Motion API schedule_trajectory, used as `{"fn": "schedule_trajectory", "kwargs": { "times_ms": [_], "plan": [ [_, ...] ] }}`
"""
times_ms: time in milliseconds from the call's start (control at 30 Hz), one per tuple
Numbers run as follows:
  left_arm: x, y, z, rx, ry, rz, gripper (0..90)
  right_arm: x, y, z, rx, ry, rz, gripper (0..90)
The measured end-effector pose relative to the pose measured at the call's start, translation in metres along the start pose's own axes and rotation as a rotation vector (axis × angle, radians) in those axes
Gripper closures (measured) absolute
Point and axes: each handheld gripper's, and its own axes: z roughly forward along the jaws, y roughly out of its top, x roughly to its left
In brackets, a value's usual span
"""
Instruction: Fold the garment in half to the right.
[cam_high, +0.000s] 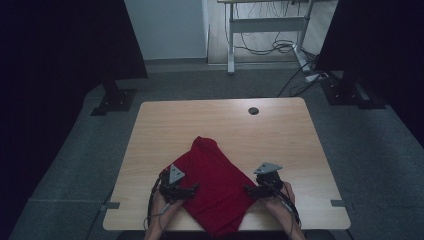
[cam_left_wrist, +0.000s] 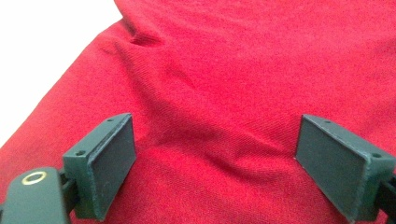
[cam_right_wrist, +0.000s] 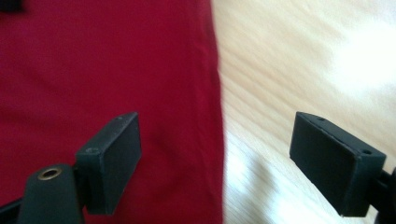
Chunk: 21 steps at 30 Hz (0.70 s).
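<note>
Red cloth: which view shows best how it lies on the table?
The high view: the whole red cloth lies slantwise on the table, its near end hanging over the front edge. The left gripper view shows close-up creased fabric between open jaws; the right gripper view shows one straight cloth edge against bare wood.

Plain deep-red woven cloth (cam_high: 215, 185), no print, at table centre to 6 o'clock. Light wood-grain rectangular tabletop (cam_high: 280, 135) w/ small dark round grommet (cam_high: 253, 110) at 12. Black jaw pads (cam_left_wrist: 109, 163), grey triangular plates (cam_high: 175, 173). Grey carpet floor (cam_high: 370, 150).
</note>
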Motion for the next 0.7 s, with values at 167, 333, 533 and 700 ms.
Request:
{"fn": "schedule_trajectory", "kwargs": {
  "times_ms": [167, 333, 533, 700],
  "plan": [
    [-0.004, 0.003, -0.019, -0.036, -0.005, -0.008, 10.7, 0.015, 0.008, -0.004, -0.029, 0.056, -0.067, 14.4],
    [-0.005, -0.002, -0.021, -0.019, -0.017, -0.016, 10.7, 0.027, 0.008, 0.004, 0.004, 0.142, -0.146, 11.5],
    [-0.003, -0.012, -0.026, 0.011, -0.016, -0.048, 10.7, 0.022, -0.006, 0.023, 0.113, 0.136, -0.169, 9.9],
    [0.000, -0.017, -0.029, 0.022, -0.013, -0.061, 10.8, 0.019, -0.010, 0.024, 0.085, 0.163, -0.129, 10.9]
  ]
}}
